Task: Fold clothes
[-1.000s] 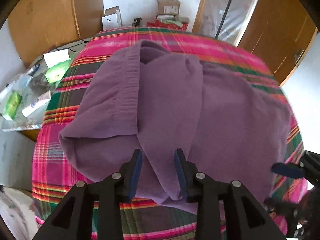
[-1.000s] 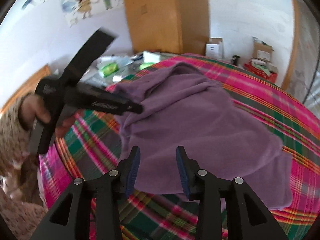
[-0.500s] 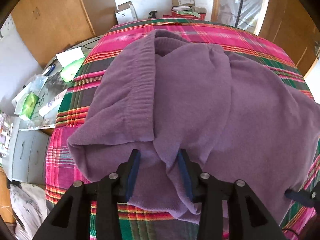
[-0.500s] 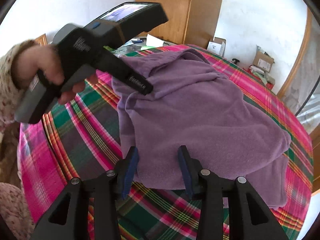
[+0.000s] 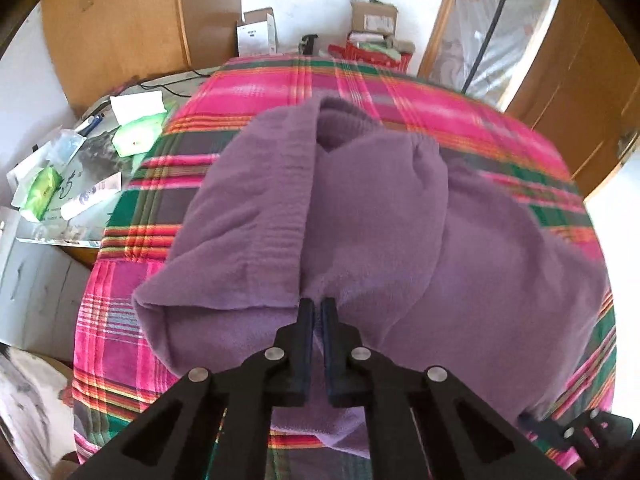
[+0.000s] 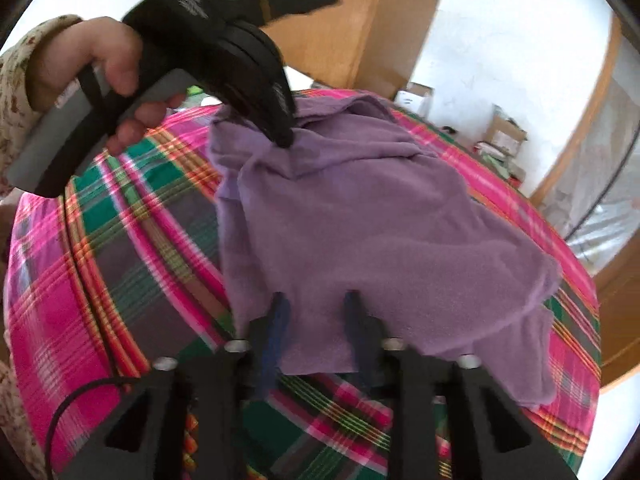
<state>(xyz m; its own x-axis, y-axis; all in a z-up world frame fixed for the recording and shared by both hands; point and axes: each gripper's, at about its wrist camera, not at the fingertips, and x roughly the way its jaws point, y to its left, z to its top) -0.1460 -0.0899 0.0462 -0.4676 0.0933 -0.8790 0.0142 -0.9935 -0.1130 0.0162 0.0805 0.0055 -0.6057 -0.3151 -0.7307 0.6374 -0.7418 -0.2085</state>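
A purple fleece garment (image 5: 368, 216) lies crumpled on a pink and green plaid bed cover (image 5: 120, 320). My left gripper (image 5: 314, 308) is shut on a fold near the garment's near edge. From the right wrist view, the left gripper (image 6: 283, 139) pinches that fold at the garment's far side, and a person's hand (image 6: 116, 68) holds its handle. My right gripper (image 6: 317, 310) sits at the garment's (image 6: 360, 220) near hem. Its jaws are closing with the hem between them, and a gap still shows. The right gripper's body also shows low on the right in the left wrist view.
A cluttered side table (image 5: 60, 176) with green packets and papers stands left of the bed. Cardboard boxes (image 5: 258, 32) sit on the floor by the far white wall. Wooden wardrobe panels (image 5: 120, 28) and a door frame (image 5: 580, 80) flank the bed.
The left jaws have shut on the garment's fold, pulling it up slightly. The right jaws have narrowed around the near hem after coming down to it.
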